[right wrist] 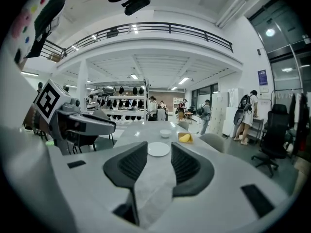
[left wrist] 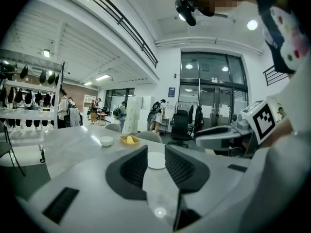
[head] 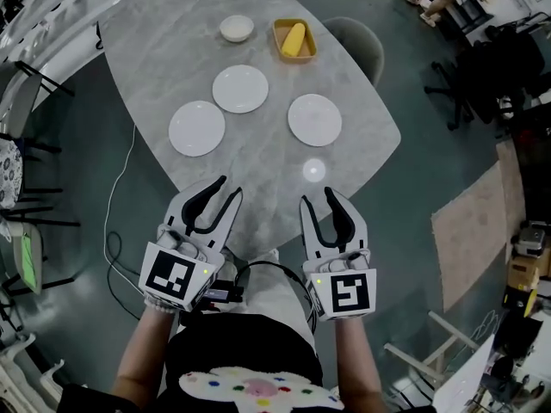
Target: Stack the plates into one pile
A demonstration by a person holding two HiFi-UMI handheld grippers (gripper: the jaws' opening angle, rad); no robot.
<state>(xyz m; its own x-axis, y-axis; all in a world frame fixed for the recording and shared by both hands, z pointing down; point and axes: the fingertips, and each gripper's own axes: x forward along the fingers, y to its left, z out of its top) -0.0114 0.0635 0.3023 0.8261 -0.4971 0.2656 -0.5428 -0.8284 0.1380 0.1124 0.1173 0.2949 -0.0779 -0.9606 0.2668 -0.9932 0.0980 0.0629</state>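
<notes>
Left gripper [head: 230, 186] and right gripper [head: 317, 196], nearest me, jaws apart, empty; marker cubes [head: 176, 278] show black squares; beyond, left plate [head: 197, 128], middle plate [head: 240, 89], right plate [head: 314, 120] lie separate on table [head: 258, 157].

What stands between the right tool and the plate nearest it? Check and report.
Nothing visible. Only bare tabletop lies between the right tool and the nearest plate; the tool's jaws stand apart and empty. The bowl and yellow tray sit farther back.
</notes>
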